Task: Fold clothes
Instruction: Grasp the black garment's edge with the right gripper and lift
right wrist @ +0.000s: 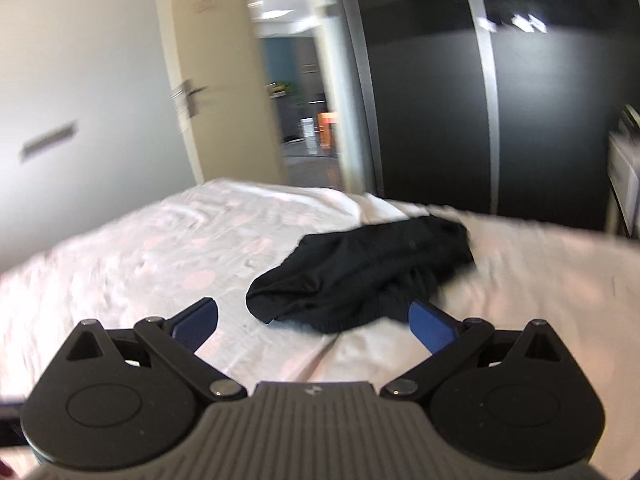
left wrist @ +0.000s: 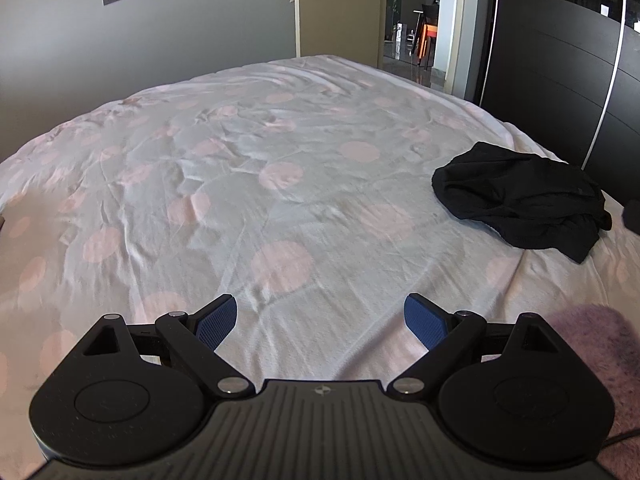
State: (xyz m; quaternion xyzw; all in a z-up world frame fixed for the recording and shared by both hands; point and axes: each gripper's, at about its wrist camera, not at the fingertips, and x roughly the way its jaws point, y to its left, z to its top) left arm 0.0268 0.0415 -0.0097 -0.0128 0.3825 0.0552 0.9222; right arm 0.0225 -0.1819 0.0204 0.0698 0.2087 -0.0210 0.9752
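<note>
Both tongs [left wrist: 320,322] [right wrist: 314,322] spread, purple fuzzy fabric [left wrist: 600,332] only beside left, black garment [right wrist: 360,276] crumpled

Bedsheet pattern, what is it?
The bedsheet is white with large pale pink dots, clearest in the left wrist view.

Home bedroom — bed [left wrist: 280,184] under pink-dotted sheet; dark wardrobe [left wrist: 560,60] alongside; door [left wrist: 340,8] ajar.

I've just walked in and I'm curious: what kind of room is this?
Most likely a bedroom in a home. A large bed with a pink-dotted sheet fills the view, a crumpled black garment lies on it, and a dark wardrobe stands beside an open door.
</note>
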